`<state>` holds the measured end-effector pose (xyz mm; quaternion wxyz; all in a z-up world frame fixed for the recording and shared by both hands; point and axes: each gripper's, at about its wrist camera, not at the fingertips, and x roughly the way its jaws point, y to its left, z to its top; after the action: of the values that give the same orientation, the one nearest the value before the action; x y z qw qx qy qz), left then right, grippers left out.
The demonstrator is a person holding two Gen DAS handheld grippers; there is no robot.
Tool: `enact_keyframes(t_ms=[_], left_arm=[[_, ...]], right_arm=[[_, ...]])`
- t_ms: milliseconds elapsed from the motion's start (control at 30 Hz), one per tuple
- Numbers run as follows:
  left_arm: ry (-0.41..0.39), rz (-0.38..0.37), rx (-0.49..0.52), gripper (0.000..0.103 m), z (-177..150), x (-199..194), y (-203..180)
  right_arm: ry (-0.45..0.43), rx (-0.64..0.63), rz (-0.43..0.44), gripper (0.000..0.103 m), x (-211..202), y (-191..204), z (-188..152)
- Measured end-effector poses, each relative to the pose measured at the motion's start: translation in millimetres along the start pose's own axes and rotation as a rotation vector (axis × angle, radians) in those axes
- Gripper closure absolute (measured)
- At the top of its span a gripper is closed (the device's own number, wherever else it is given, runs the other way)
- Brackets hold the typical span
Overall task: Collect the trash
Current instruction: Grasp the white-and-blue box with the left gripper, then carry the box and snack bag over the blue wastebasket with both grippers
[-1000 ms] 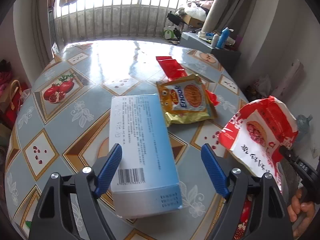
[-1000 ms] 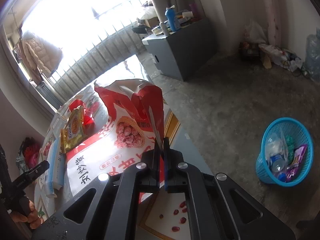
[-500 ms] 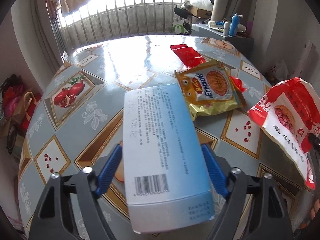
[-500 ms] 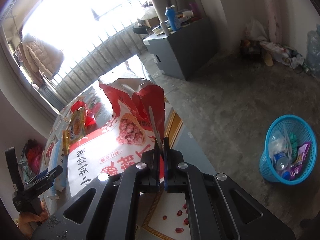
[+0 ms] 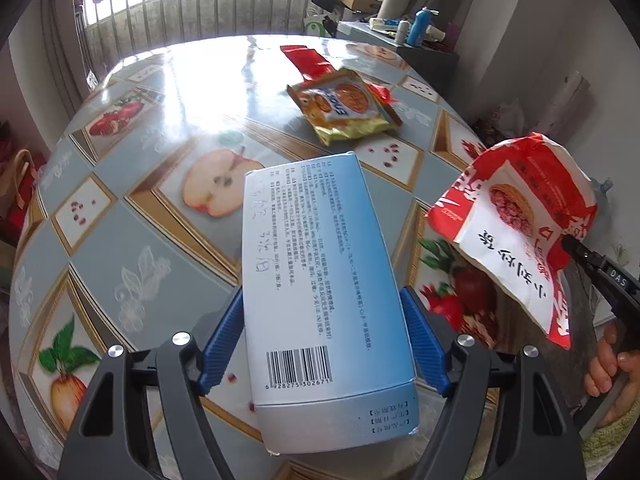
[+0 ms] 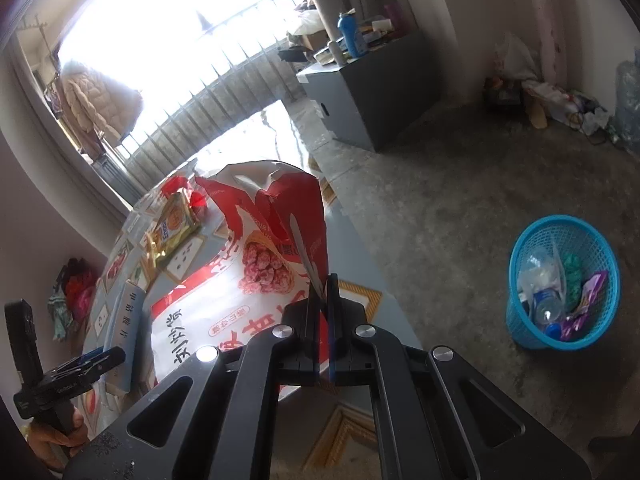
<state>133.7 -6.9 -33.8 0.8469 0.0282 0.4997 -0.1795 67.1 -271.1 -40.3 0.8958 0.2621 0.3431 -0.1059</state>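
Observation:
A long pale-blue carton [image 5: 320, 272] with a barcode sits between the blue pads of my left gripper [image 5: 320, 300]. The pads press on its two long sides and it hangs tilted over the table [image 5: 160, 240]. My right gripper [image 6: 322, 292] is shut on the edge of a big red-and-white snack bag [image 6: 256, 264], held up at the table's edge. The left wrist view shows that bag [image 5: 516, 232] at the right with the right gripper's tip [image 5: 572, 246] on it. A blue mesh waste basket [image 6: 520, 320] holding several pieces of trash stands on the floor to the right.
A yellow snack packet [image 5: 348, 108] lies on a red wrapper [image 5: 308, 60] at the table's far side. A grey cabinet [image 6: 368, 92] with bottles stands by the wall. Bare concrete floor lies between the table and the basket. A person's hand [image 5: 608, 368] holds the right gripper.
The left jaws closed onto the carton's sides and carried it back across the table toward the near edge. The right gripper shifted sideways with the bag, still pinched.

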Motion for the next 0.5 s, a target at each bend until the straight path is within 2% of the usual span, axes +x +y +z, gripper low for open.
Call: enact_keyframes(t_ms=[100, 167, 333, 400, 500], left_arm=[[0.034, -0.056, 0.009, 0.029, -14, -2, -13], [0.055, -0.072, -0.002, 0.025, -20, 2, -18], [0.038, -0.054, -0.017, 0.021, -17, 9, -21], [0.027, -0.050, -0.026, 0.021, -13, 11, -20], [0.007, -0.037, -0.020, 0.021, -10, 14, -21]], right_arm=[[0.023, -0.018, 0.017, 0.101, -9, 0, -10], [0.032, -0.018, 0.024, 0.098, -13, 1, -15], [0.036, -0.015, 0.050, 0.094, -16, 4, -19], [0.039, -0.014, 0.058, 0.085, -16, 5, -19], [0.045, -0.006, 0.072, 0.078, -13, 6, -18]])
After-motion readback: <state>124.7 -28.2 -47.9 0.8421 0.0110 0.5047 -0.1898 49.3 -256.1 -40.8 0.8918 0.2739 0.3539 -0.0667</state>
